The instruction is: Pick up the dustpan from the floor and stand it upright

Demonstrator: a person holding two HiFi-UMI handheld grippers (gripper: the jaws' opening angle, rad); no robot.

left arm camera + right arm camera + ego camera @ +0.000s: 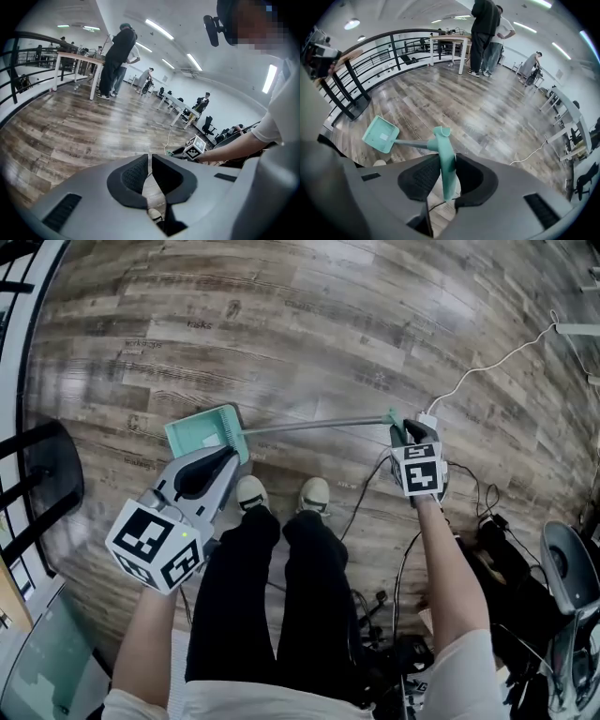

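Right gripper point(448, 165) jaws part open, clamped on the teal grip end of the dustpan point(204, 432) handle point(446, 159), which stands up between the pads. The long shaft runs sideways from the right gripper point(401, 433) to the pan, which sits over the wood floor point(309, 324) ahead of the person's shoes point(314, 493). Left gripper point(229, 459) just behind the pan in the head view, contact unclear; its jaws are all but together, nothing in them point(150, 161).

Head view looks steeply down; gripper views face outward, probably sharing floor point(328, 334).
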